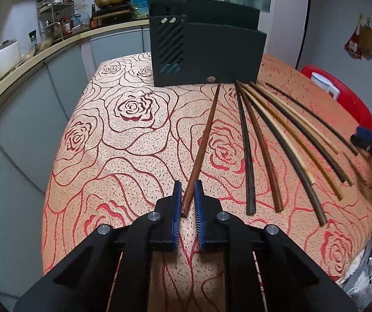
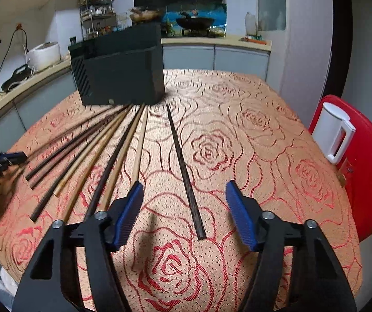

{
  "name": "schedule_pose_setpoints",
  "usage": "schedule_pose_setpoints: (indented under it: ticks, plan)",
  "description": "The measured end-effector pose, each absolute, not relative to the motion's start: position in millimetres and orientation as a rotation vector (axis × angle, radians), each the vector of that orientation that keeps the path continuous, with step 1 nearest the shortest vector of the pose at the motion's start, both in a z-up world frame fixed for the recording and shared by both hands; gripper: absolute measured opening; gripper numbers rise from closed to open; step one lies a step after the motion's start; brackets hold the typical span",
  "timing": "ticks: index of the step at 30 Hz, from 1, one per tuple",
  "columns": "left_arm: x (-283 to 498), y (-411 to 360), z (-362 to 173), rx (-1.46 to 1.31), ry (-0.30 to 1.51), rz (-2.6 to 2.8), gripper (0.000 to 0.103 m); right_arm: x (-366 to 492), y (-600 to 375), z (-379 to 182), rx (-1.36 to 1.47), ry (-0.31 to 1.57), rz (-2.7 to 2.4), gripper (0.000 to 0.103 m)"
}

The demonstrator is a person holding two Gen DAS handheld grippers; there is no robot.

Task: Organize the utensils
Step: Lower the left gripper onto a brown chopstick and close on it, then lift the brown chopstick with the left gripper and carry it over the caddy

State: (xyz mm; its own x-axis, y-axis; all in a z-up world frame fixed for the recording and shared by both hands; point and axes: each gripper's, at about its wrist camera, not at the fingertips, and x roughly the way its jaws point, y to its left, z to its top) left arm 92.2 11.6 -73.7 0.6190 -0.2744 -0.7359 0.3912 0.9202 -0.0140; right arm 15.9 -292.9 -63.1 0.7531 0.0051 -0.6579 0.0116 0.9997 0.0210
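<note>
My left gripper (image 1: pixel 187 183) is shut on the near end of a reddish-brown chopstick (image 1: pixel 206 135), which runs away from me toward the black utensil holder (image 1: pixel 206 52). Several more chopsticks (image 1: pixel 277 140), dark and pale, fan out on the cloth to its right. In the right wrist view, my right gripper (image 2: pixel 184 184) stands open low over the table. A lone black chopstick (image 2: pixel 180 156) lies between its blue pads (image 2: pixel 131 208) without touching them. The fan of chopsticks (image 2: pixel 102 156) lies to the left, below the holder (image 2: pixel 123 72). The left gripper (image 2: pixel 1 160) shows at that view's left edge.
A rose-patterned tablecloth (image 2: pixel 238 143) covers the round table. At the right stands a red chair (image 2: pixel 368 169) with a white jug (image 2: pixel 334 132) on it. A kitchen counter (image 1: pixel 30 54) with appliances and jars curves behind and to the left of the table.
</note>
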Motion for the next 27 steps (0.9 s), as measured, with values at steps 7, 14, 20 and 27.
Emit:
schedule_pose_setpoints:
  ticks: [7, 14, 20, 27]
  plan:
    - [86, 12, -68, 0.154, 0.803, -0.385, 0.009, 17, -296, -80, 0.018, 0.775, 0.008, 0.039]
    - [83, 13, -65, 0.156, 0.796, -0.381, 0.008, 14, -297, -81, 0.009, 0.762, 0.009, 0.015]
    - [74, 18, -51, 0.147, 0.760, -0.366, 0.007, 12, -292, -78, -0.007, 0.773, 0.012, 0.009]
    - [54, 33, -15, 0.110, 0.642, -0.324, 0.006, -2, -286, -45, 0.006, 0.694, 0.043, 0.008]
